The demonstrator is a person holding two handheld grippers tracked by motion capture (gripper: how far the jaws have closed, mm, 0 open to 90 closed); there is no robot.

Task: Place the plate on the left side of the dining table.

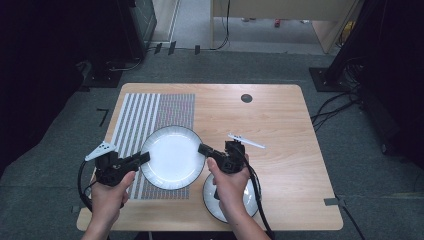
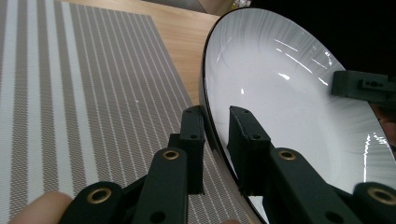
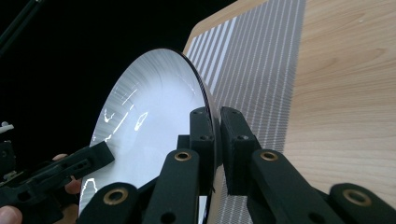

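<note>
Big plate [image 1: 171,156] centre-left of the high view, over the lower edge of the striped mat [image 1: 150,117], pinched on both sides. Left tool [image 1: 141,158] clamped on the left rim, right tool [image 1: 204,149] clamped on the right rim. In both gripper views, jaws either side of the thin dark edge, so closed on the plate, not empty. Can't tell if it's lifted clear or resting on the mat.

Stuff that could go wrong:
- Glazed rim, hard black jaws, tiny contact patch. Any tilt or uneven lift between the two hands = plate pivoting or sliding out.
- Squeezing harder on one side might chip the edge; looks like ceramic, though can't swear to it.
- Small plate [image 1: 248,199] at lower centre, partly under the right hand [image 1: 231,192]. Dropping the wrist or swinging the big one that way risks a clack between the two.
- White fork-looking thing [image 1: 246,140] just right of the right tool; too small to be sure. Easy to knock with the cable.

Textures: big plate shallow, round, glossy white with fine radial ridges near the rim and bright reflections. Mat woven, grey and white stripes, wide on the left, finer on the right. Bench [image 1: 280,120] pale wood grain, smooth, rounded corners, dark round grommet [image 1: 246,98] near the top edge.
</note>
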